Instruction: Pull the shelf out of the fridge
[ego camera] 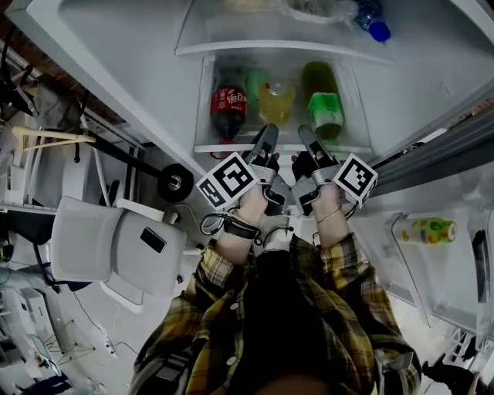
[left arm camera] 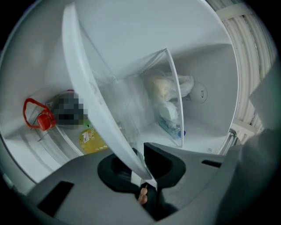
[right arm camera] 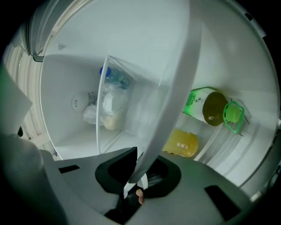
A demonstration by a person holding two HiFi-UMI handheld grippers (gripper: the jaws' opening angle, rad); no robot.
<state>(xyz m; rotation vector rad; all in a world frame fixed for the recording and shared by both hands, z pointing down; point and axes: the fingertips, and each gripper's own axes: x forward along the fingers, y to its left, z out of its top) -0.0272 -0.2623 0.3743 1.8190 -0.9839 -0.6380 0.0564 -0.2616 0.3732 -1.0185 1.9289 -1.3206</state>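
Observation:
The fridge stands open below me. A clear shelf with a white front rim (ego camera: 224,148) spans it. My left gripper (ego camera: 266,139) and right gripper (ego camera: 306,139) sit side by side at the middle of that rim. In the left gripper view the white rim (left arm camera: 92,88) runs down between the jaws of the left gripper (left arm camera: 142,169), which is shut on it. In the right gripper view the rim (right arm camera: 175,88) likewise ends between the jaws of the right gripper (right arm camera: 138,171), also shut on it.
Under the shelf lie a red cola bottle (ego camera: 228,108), a yellow bottle (ego camera: 276,102) and a green bottle (ego camera: 324,108). An upper shelf (ego camera: 270,48) carries a food bag (left arm camera: 169,94) and a blue-capped bottle (ego camera: 374,23). A white chair (ego camera: 116,247) stands at left.

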